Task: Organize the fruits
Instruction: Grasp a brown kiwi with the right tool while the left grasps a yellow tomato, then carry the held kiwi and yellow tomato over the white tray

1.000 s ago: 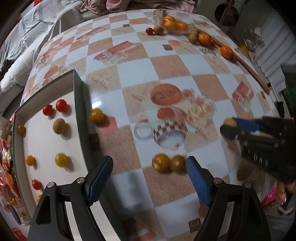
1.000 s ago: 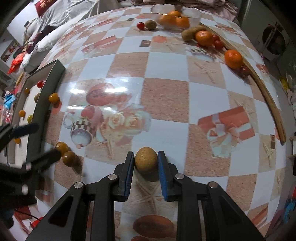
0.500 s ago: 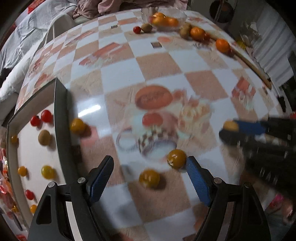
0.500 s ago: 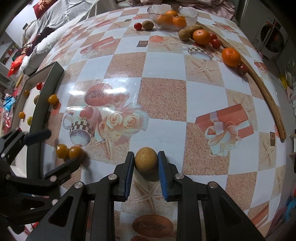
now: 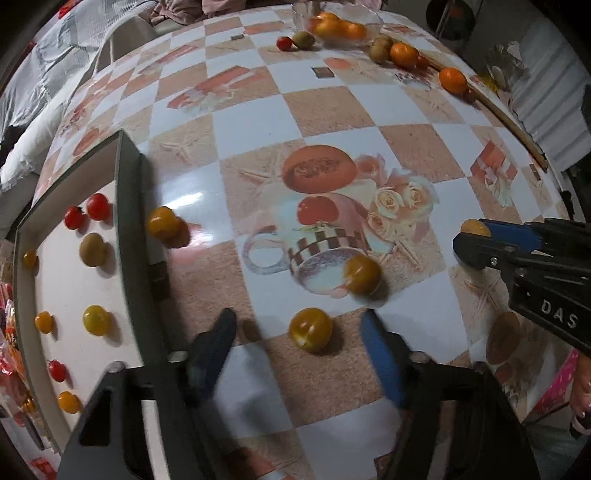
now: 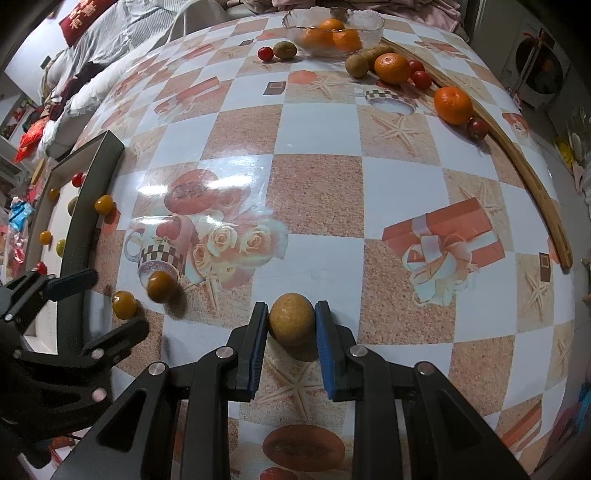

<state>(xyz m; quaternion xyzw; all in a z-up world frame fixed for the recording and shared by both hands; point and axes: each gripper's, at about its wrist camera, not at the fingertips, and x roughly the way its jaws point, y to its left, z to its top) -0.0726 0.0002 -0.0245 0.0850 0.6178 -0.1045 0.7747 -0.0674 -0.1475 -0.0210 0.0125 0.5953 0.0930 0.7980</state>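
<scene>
Three yellow tomatoes lie on the counter (image 5: 332,140); one tomato (image 5: 309,329) sits between the closing left gripper's (image 5: 295,343) jaws, untouched. The right gripper (image 6: 290,325) clamps a kiwi (image 6: 291,318).

A glossy checkered orange-and-white oilcloth (image 6: 317,129) printed with cups, roses and gift boxes covers the worktop. A long curved wooden stick (image 6: 517,162) lies along its right edge. Grey striped bedding (image 6: 122,29) lies beyond its far left corner.

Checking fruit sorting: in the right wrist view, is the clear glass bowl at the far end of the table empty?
No, the clear glass bowl holds several orange mandarins.
</scene>
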